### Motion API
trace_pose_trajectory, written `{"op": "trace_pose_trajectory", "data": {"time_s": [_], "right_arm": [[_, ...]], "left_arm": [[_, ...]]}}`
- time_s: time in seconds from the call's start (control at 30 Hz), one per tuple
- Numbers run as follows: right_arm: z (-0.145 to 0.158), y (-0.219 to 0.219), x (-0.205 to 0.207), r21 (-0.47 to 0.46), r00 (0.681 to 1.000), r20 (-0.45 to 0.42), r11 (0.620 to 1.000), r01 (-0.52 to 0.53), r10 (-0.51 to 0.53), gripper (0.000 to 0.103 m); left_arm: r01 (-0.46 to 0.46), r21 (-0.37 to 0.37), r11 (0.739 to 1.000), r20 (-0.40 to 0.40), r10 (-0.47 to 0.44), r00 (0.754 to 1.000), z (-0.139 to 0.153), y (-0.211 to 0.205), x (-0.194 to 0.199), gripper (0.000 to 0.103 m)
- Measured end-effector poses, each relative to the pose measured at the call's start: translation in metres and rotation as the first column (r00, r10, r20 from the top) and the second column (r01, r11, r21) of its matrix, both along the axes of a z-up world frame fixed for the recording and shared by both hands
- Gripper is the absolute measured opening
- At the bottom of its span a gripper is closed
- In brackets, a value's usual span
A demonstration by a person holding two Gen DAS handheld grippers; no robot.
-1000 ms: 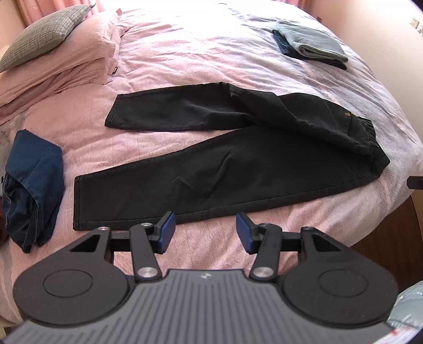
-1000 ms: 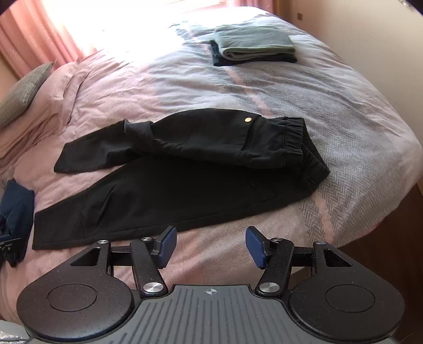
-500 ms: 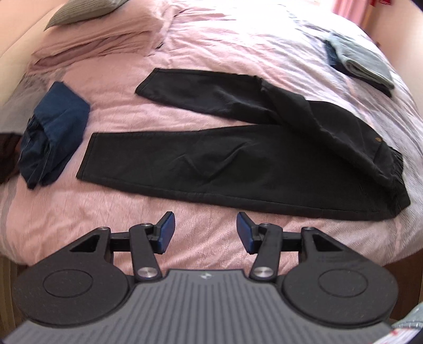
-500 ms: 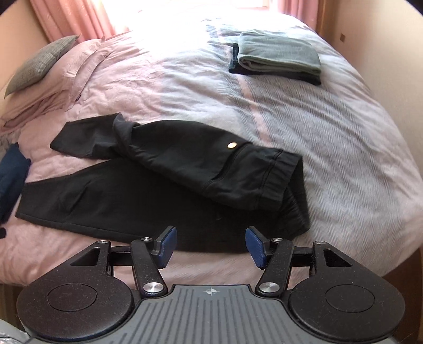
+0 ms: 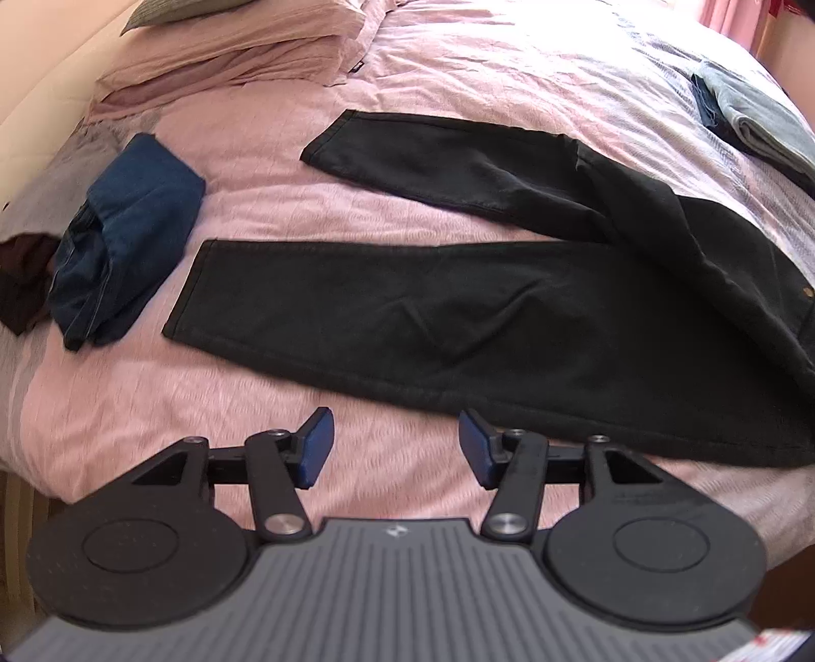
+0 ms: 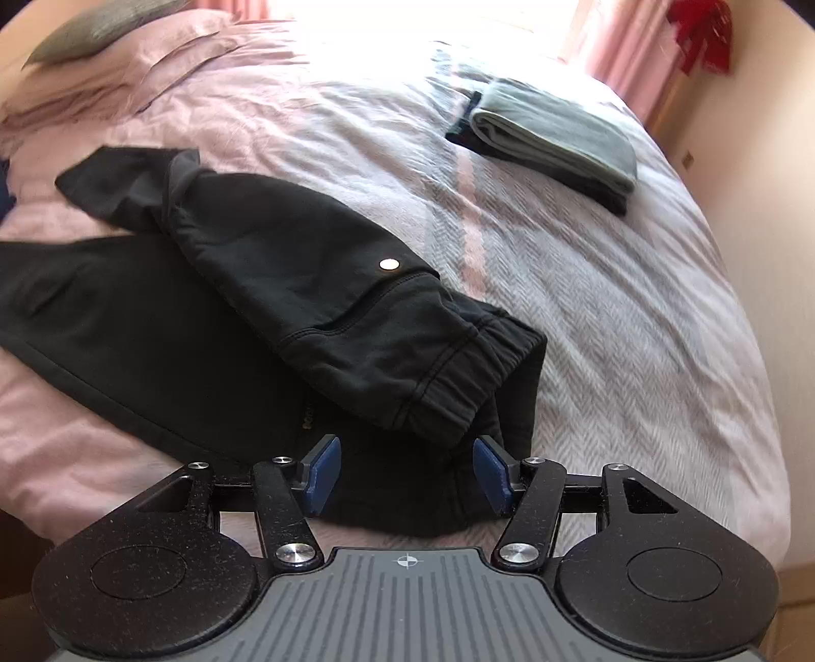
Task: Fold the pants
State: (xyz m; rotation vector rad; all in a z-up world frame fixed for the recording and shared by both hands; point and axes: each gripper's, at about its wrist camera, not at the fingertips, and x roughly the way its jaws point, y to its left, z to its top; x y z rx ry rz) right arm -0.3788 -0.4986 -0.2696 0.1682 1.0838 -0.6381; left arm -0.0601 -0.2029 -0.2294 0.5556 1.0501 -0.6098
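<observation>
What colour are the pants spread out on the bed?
Black pants, clearest in the left wrist view.

A pink bedspread [image 5: 254, 407] is covering the bed, turning to a pale grey herringbone weave [image 6: 636, 315] toward the far side. Pink pillows [image 5: 229, 46] are lying stacked at the head, with a grey cushion [image 6: 97, 25] resting on top. Folded blue jeans [image 5: 127, 229] are sitting beside a dark brown garment [image 5: 20, 285]. A folded grey-green garment [image 6: 555, 137] is lying on a darker one, and pink curtains [image 6: 611, 46] are hanging behind
</observation>
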Motion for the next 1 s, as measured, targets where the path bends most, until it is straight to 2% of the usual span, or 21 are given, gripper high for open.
{"op": "trace_pose_trajectory", "data": {"time_s": [0.13,0.2,0.27,0.37,0.4,0.43,0.47,0.57,0.63,0.7,0.77,0.8,0.83,0.87,0.9,0.93,1.0], "right_arm": [[-0.038,0.002,0.017,-0.102,0.992,-0.085,0.99,-0.099,0.09,0.055],[-0.06,0.007,0.026,-0.191,0.976,-0.154,0.964,-0.185,0.157,0.055],[-0.09,0.014,0.032,-0.304,0.932,-0.273,0.898,-0.318,0.238,0.055],[-0.134,0.017,0.033,-0.394,0.816,-0.476,0.751,-0.53,0.327,0.054],[-0.137,0.015,0.03,-0.422,0.808,-0.483,0.719,-0.553,0.338,0.052],[-0.132,0.01,0.028,-0.416,0.812,-0.455,0.719,-0.557,0.366,0.037],[-0.123,0.004,0.025,-0.417,0.835,-0.404,0.737,-0.532,0.374,0.027],[-0.08,-0.02,0.017,-0.462,0.91,-0.224,0.785,-0.414,0.348,0.023],[-0.046,-0.046,0.016,-0.458,0.949,-0.074,0.835,-0.304,0.305,0.02],[-0.016,-0.086,0.022,-0.439,0.972,0.08,0.883,-0.165,0.221,0.019],[-0.001,-0.138,0.031,-0.385,0.974,0.219,0.923,0.028,0.061,0.019],[0.0,-0.169,0.036,-0.341,0.96,0.271,0.926,0.164,-0.07,0.019],[-0.003,-0.203,0.042,-0.267,0.932,0.29,0.917,0.297,-0.218,0.024],[-0.01,-0.236,0.046,-0.162,0.892,0.276,0.897,0.411,-0.359,0.032],[-0.017,-0.261,0.049,-0.049,0.843,0.246,0.862,0.504,-0.479,0.035],[-0.025,-0.277,0.047,0.061,0.793,0.229,0.821,0.567,-0.565,0.035],[-0.037,-0.288,0.033,0.2,0.718,0.276,0.769,0.608,-0.639,0.036]], "left_arm": [[0.029,-0.01,1.0,-0.009,-0.029,1.0,-0.023,-0.026,0.023,0.05],[0.05,-0.015,0.999,-0.009,-0.05,0.999,-0.034,-0.037,0.033,0.05],[0.076,-0.018,0.997,-0.006,-0.076,0.997,-0.045,-0.047,0.041,0.05],[0.101,-0.011,0.995,-0.017,-0.101,0.995,-0.062,-0.059,0.053,0.05],[0.109,-0.012,0.994,-0.02,-0.11,0.994,-0.065,-0.063,0.057,0.05],[0.118,-0.011,0.993,-0.021,-0.118,0.993,-0.068,-0.066,0.06,0.05],[0.126,-0.01,0.992,-0.021,-0.126,0.992,-0.07,-0.07,0.064,0.05],[0.15,-0.021,0.988,-0.016,-0.15,0.989,-0.07,-0.079,0.077,0.05],[0.158,-0.023,0.987,-0.005,-0.158,0.987,-0.07,-0.087,0.087,0.05],[0.162,-0.029,0.986,0.011,-0.162,0.987,-0.07,-0.097,0.099,0.05],[0.167,-0.036,0.985,0.03,-0.166,0.986,-0.07,-0.108,0.112,0.05],[0.169,-0.034,0.985,0.04,-0.167,0.985,-0.07,-0.113,0.12,0.05],[0.17,-0.035,0.985,0.049,-0.168,0.985,-0.07,-0.119,0.127,0.05],[0.17,-0.042,0.984,0.056,-0.168,0.984,-0.069,-0.123,0.134,0.05],[0.168,-0.05,0.985,0.06,-0.165,0.984,-0.069,-0.128,0.141,0.05],[0.164,-0.057,0.985,0.061,-0.16,0.985,-0.068,-0.131,0.148,0.05],[0.154,-0.071,0.986,0.055,-0.15,0.987,-0.068,-0.136,0.164,0.05]]}}
